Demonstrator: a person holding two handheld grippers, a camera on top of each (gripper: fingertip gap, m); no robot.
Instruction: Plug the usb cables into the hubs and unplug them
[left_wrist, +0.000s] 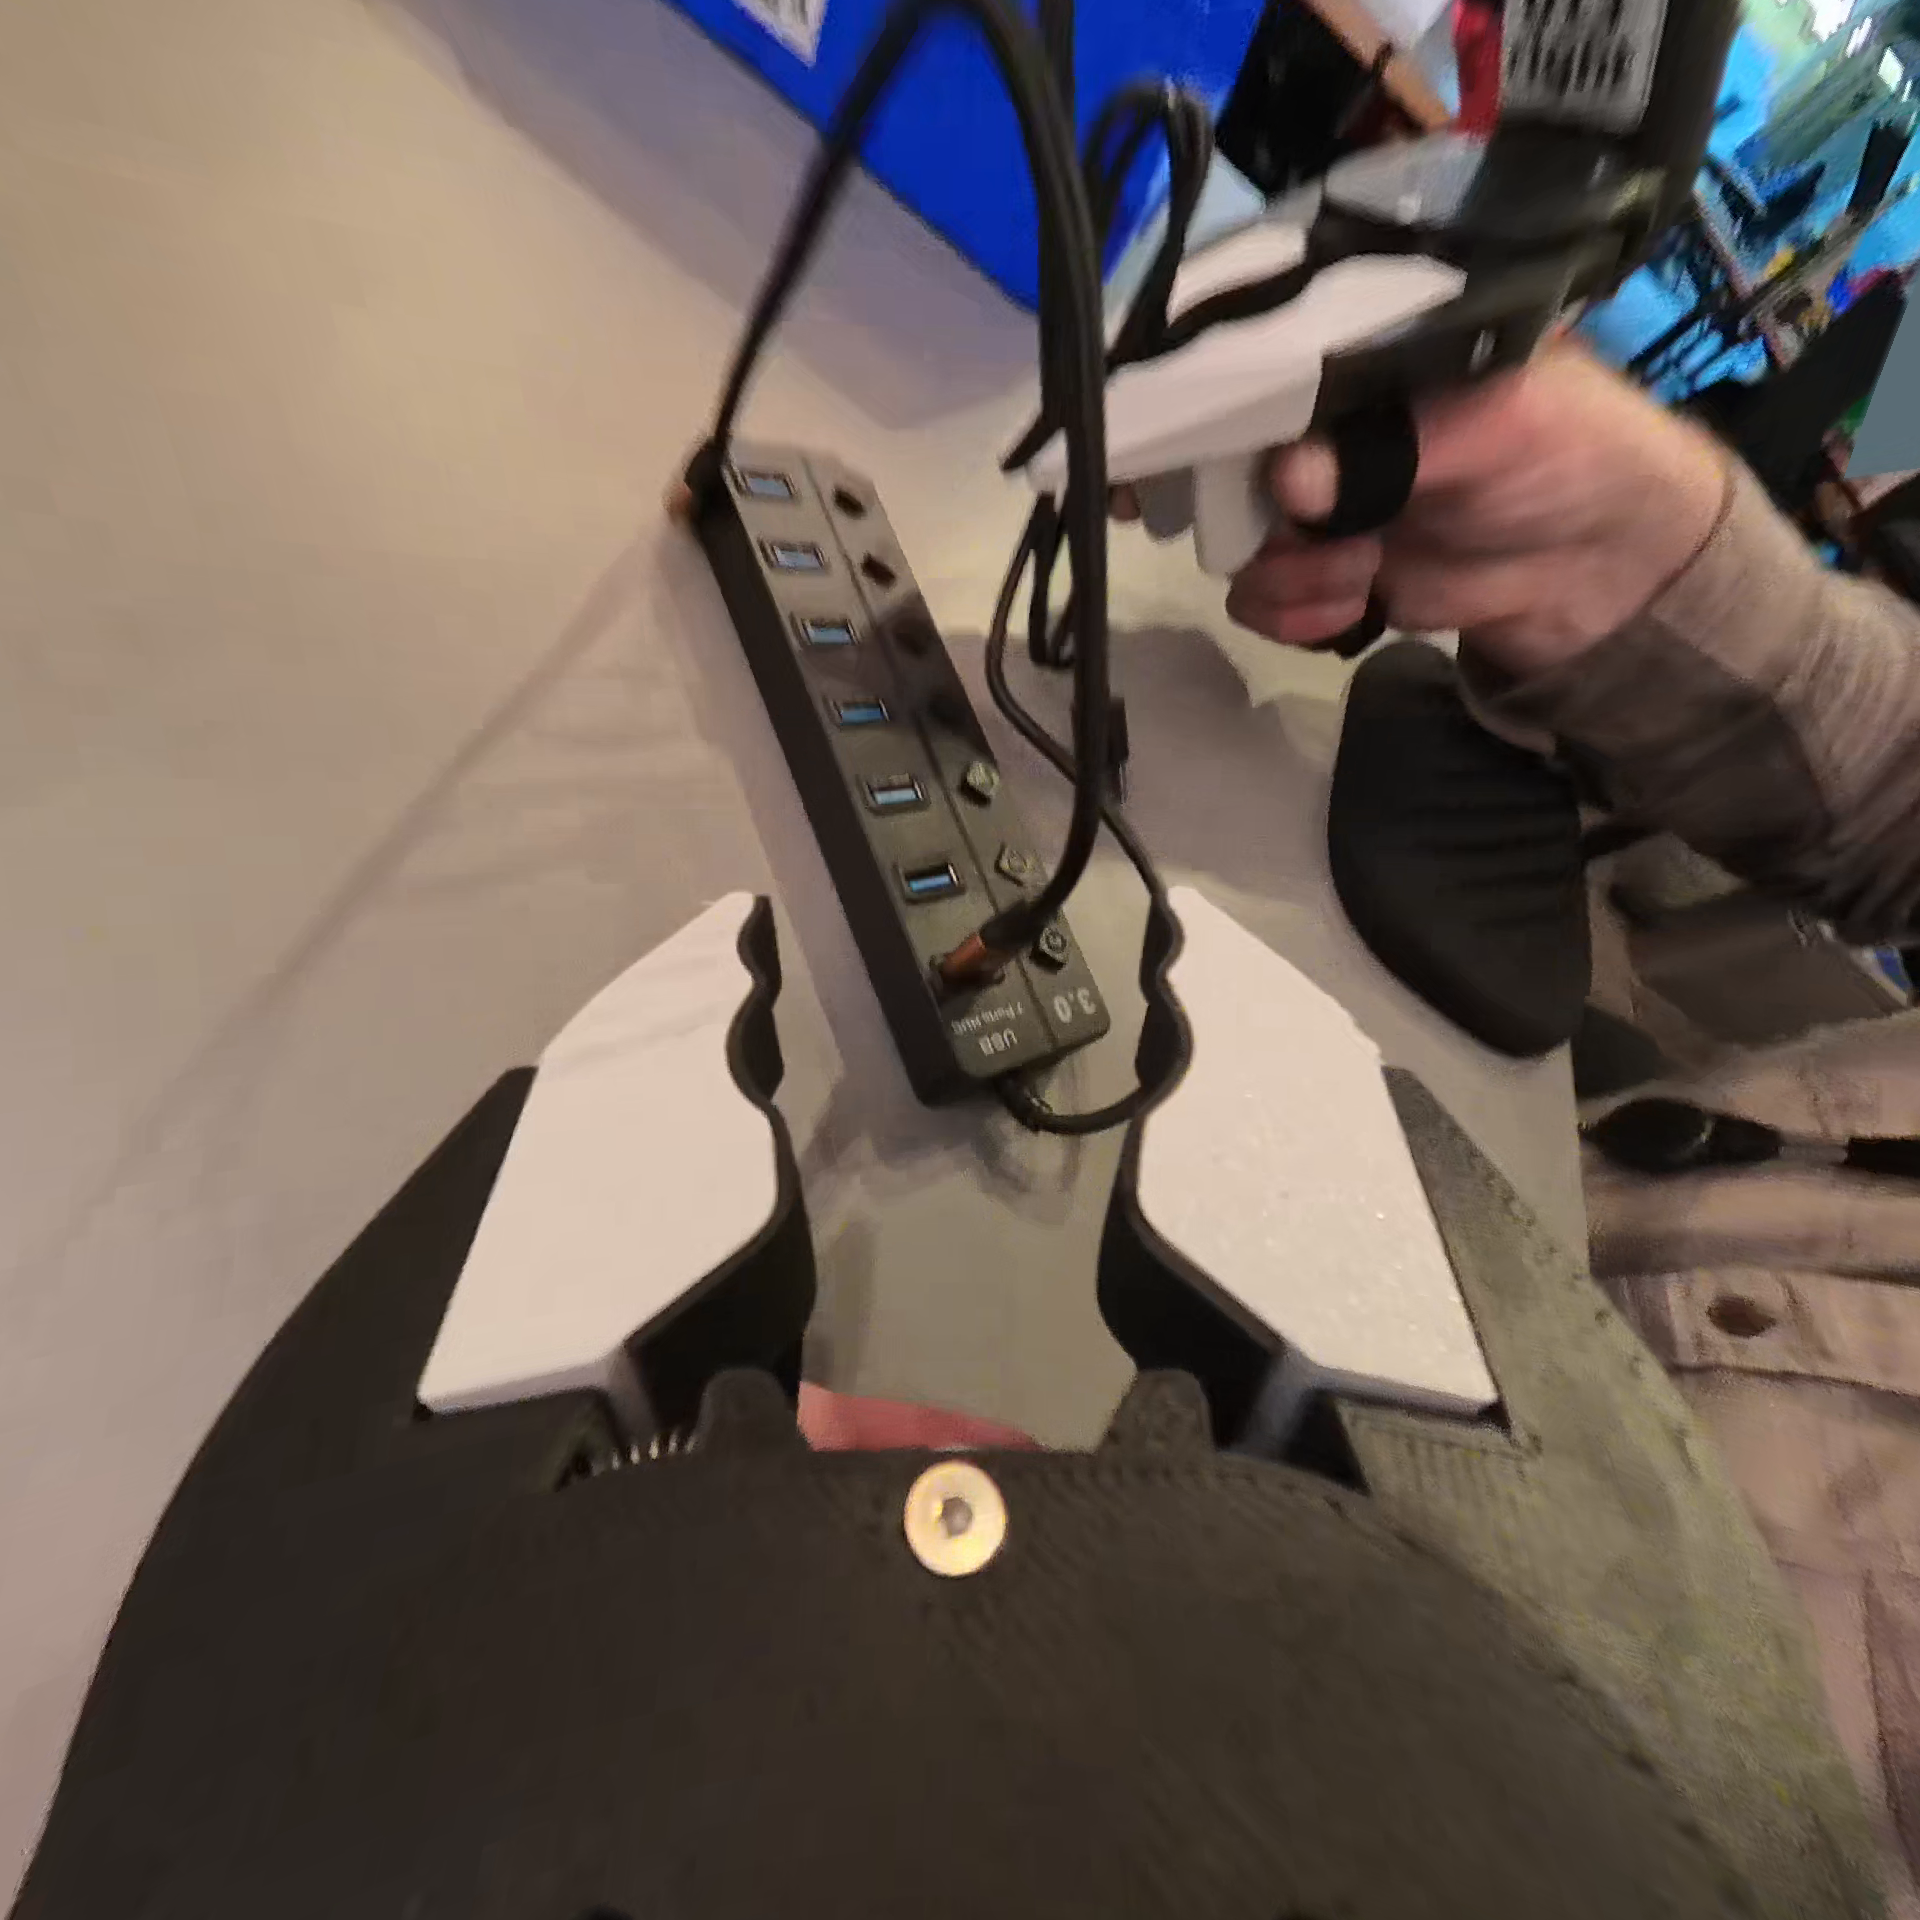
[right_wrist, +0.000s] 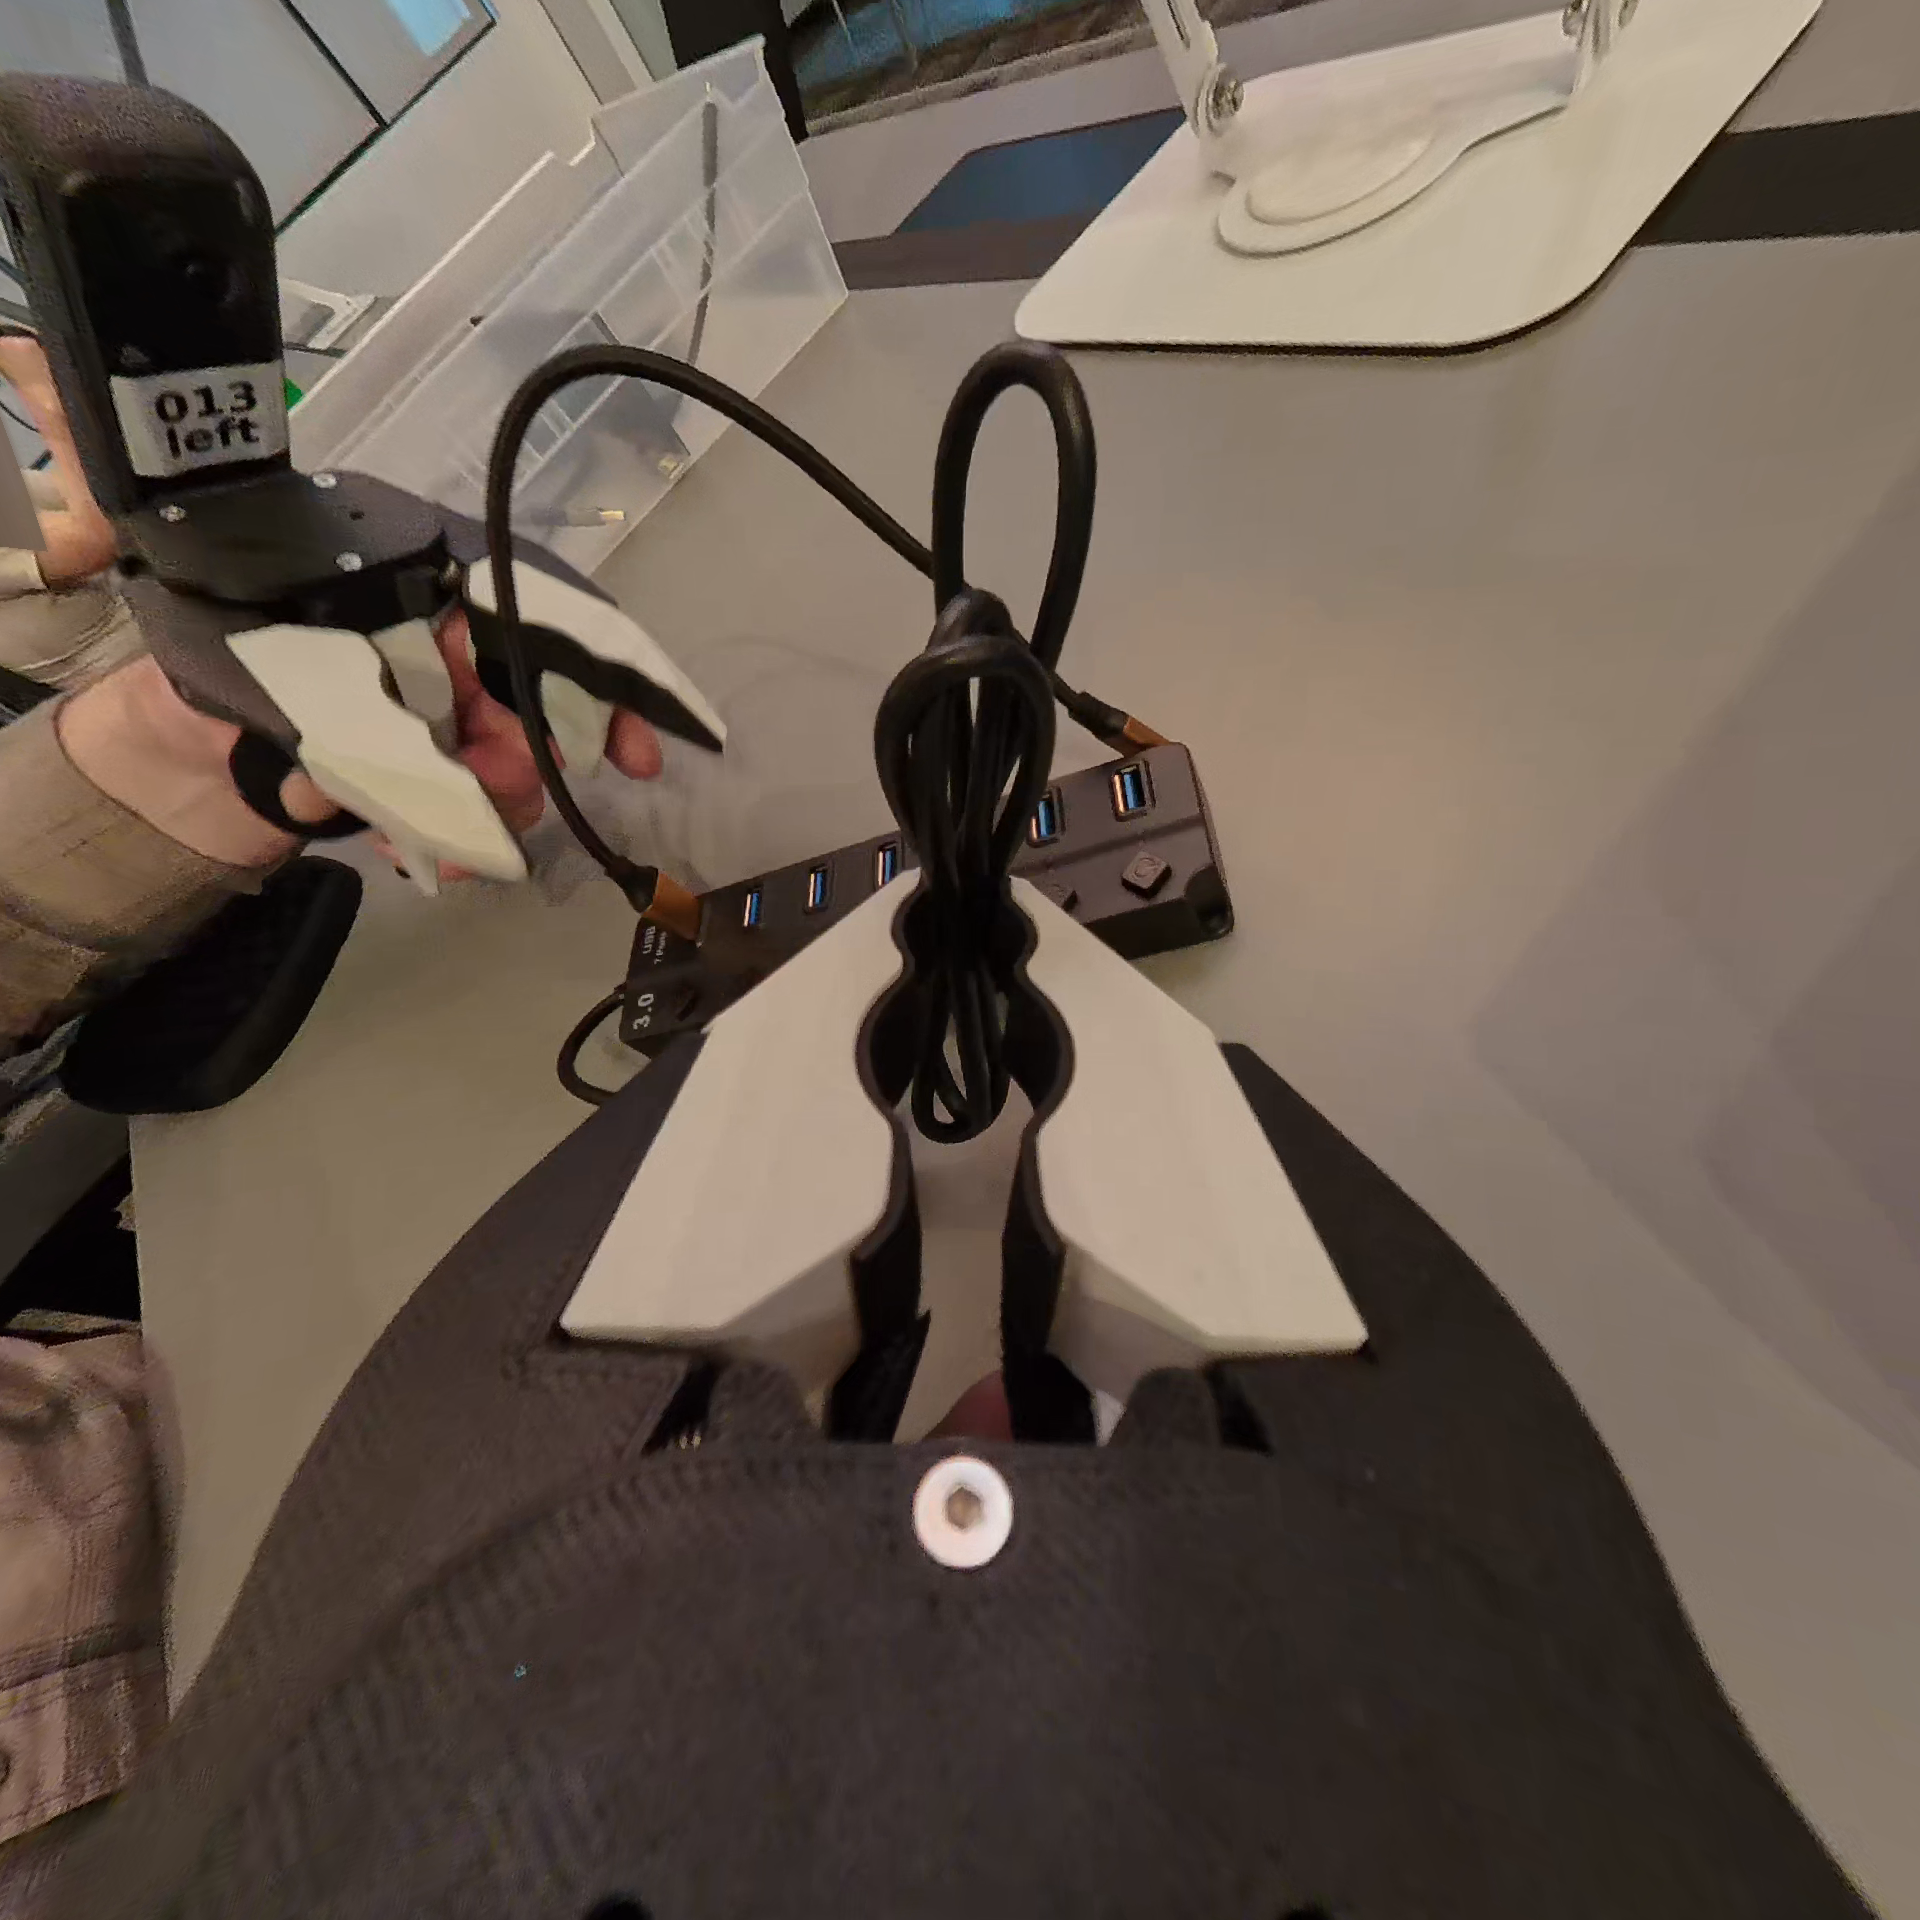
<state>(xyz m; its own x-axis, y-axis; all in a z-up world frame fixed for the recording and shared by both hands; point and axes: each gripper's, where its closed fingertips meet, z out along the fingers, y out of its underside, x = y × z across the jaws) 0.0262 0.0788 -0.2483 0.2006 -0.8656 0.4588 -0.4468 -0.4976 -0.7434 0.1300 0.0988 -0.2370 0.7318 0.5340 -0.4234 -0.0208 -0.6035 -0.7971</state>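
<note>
On the grey table (right_wrist: 1455, 727), only the right view shows the right tool (right_wrist: 966, 914) clamping the bundled cable (right_wrist: 961, 790); left tool (left_wrist: 961, 935) gapes empty.

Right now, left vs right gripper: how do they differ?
The left gripper is open and holds nothing; the right gripper is shut on the bundled black cable. The left points at the near end of the USB hub; the right is raised above the hub. Both have white fingers on black bodies.
</note>
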